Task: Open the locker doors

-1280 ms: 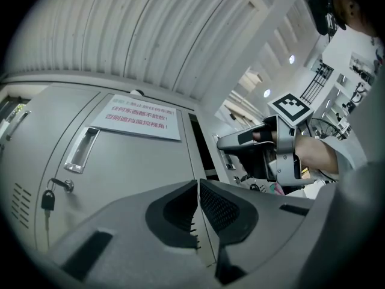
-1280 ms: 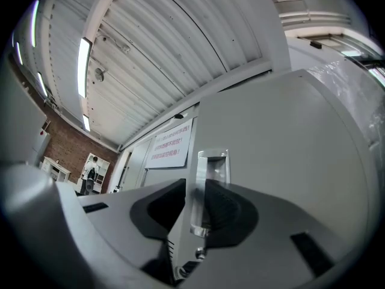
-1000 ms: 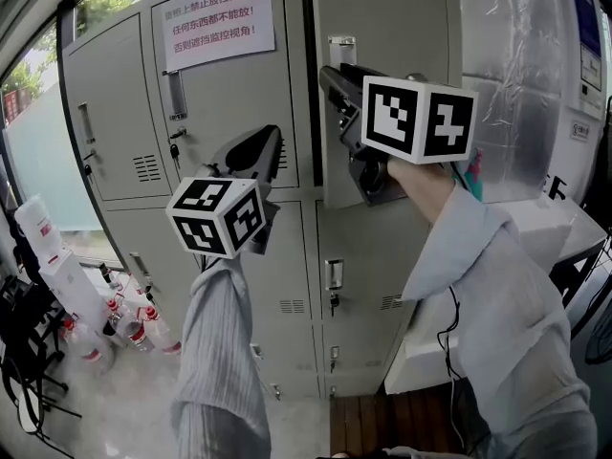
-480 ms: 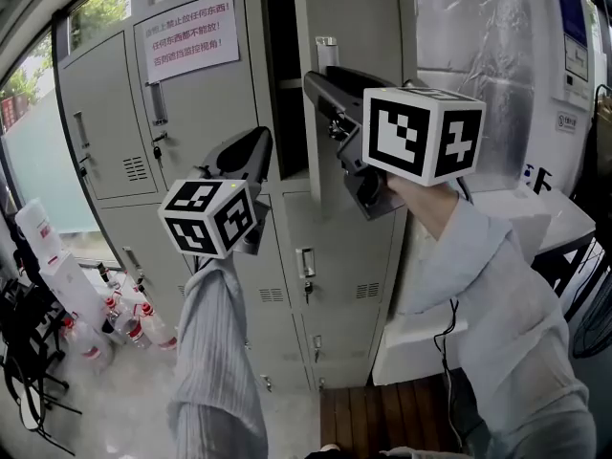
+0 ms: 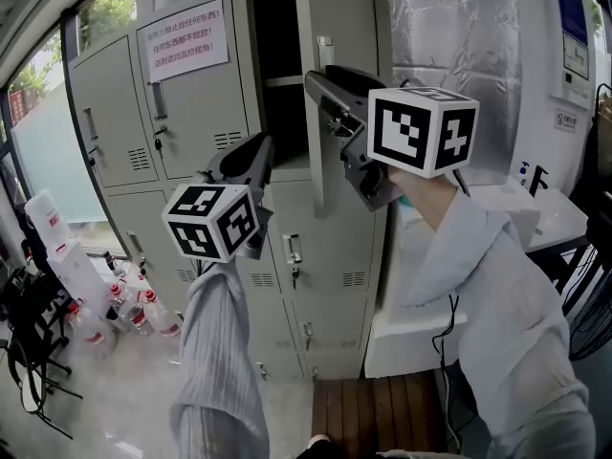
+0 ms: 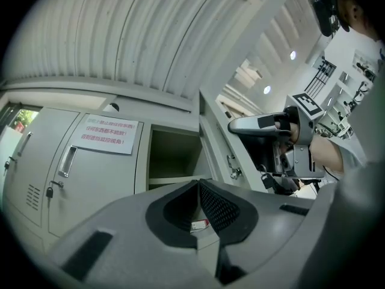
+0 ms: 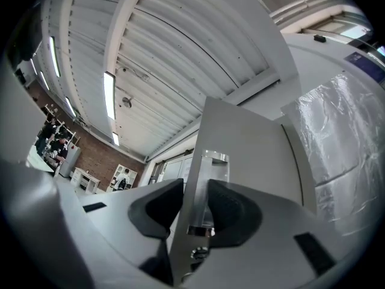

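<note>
A bank of grey lockers fills the head view. The upper middle locker door [image 5: 349, 27] stands swung out towards me, baring a dark compartment [image 5: 277, 75] with a shelf. My right gripper [image 5: 320, 76] is at the door's free edge by the chrome handle [image 5: 325, 51]. In the right gripper view [image 7: 195, 188] the edge and handle [image 7: 215, 161] lie between the pads, both touching; the jaws have just been opening a little. My left gripper [image 5: 258, 146] hangs lower left, shut and empty [image 6: 198, 182], apart from the lockers. The locker with the paper notice [image 5: 182, 41] is closed.
Closed lockers sit below [image 5: 325, 247] and far left [image 5: 110, 113]. Several spray bottles [image 5: 143, 309] and a white container [image 5: 48, 228] stand on the floor at left. A foil-wrapped unit [image 5: 449, 36] and a white table [image 5: 516, 208] flank the right. Wooden planks [image 5: 382, 409] lie below.
The upper middle door has swung from nearly closed to wide open, with the right gripper staying at its edge. The left gripper stayed shut and drifted sideways with it.
</note>
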Action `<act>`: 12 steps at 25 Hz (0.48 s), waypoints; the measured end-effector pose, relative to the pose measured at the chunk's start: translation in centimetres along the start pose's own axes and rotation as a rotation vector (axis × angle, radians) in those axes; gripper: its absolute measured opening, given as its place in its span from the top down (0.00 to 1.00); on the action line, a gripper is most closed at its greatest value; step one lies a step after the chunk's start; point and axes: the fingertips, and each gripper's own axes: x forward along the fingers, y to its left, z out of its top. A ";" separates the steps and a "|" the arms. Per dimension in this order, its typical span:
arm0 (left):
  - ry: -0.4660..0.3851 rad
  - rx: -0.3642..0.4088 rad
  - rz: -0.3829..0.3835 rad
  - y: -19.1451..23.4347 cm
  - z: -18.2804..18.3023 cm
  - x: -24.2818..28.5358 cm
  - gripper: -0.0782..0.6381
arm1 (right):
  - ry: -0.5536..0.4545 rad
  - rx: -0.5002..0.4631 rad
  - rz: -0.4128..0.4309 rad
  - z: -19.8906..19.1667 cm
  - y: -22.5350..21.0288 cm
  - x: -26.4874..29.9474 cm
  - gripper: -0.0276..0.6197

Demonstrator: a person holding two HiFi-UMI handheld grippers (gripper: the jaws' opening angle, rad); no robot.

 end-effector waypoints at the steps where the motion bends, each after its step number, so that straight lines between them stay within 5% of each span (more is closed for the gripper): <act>1: 0.003 0.000 0.002 -0.4 0.0 -0.2 0.87 | -0.005 0.001 0.014 0.1 0.0 -0.4 0.77; 12: 0.027 -0.016 -0.033 -4.2 -1.4 -0.8 0.87 | -0.037 -0.091 -0.009 1.6 -1.2 -4.4 0.76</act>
